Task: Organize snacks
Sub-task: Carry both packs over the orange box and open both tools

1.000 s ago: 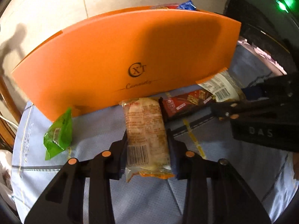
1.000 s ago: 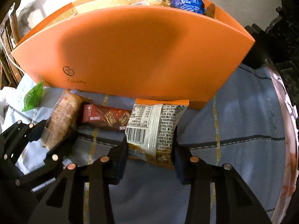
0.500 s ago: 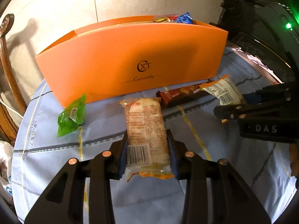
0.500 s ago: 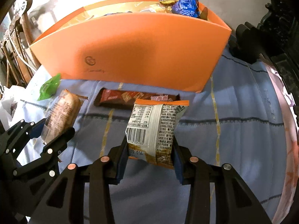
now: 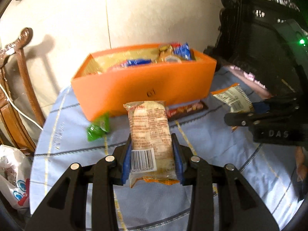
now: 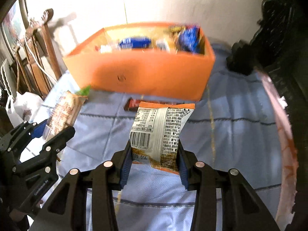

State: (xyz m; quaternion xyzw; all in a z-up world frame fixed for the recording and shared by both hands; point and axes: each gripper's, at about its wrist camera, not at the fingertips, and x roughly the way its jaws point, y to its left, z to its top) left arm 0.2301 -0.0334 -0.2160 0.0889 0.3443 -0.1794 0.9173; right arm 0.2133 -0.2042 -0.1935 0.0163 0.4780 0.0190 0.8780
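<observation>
Left wrist view: the left hand-held gripper (image 5: 152,157) is closed on a pale bread packet (image 5: 150,132), its blue pads pressing both long sides near the barcode end. The packet's long axis runs straight ahead along the fingers, its far end pointing at the orange box (image 5: 144,88) and its crimped near end lying between the pads. The box stands ahead of the gripper on the blue-cloth surface (image 5: 202,154), open at the top, with blue and gold wrappers inside. A green sachet (image 5: 98,128) lies ahead and to the left, at the box's near corner. A brown bar (image 5: 187,108) lies flat just ahead and right, along the foot of the box. Far right, the right hand-held gripper (image 5: 238,113) holds a white-and-orange pouch (image 5: 233,98).

Right wrist view: the right hand-held gripper (image 6: 154,157) is clamped on the white-and-orange pouch (image 6: 161,130) at its lower end. The pouch's long axis points ahead and slightly left, its orange top edge toward the orange box (image 6: 150,73). The brown bar (image 6: 134,104) lies crosswise, partly hidden behind the pouch. To the left, the left hand-held gripper (image 6: 55,127) holds the bread packet (image 6: 63,113).
</observation>
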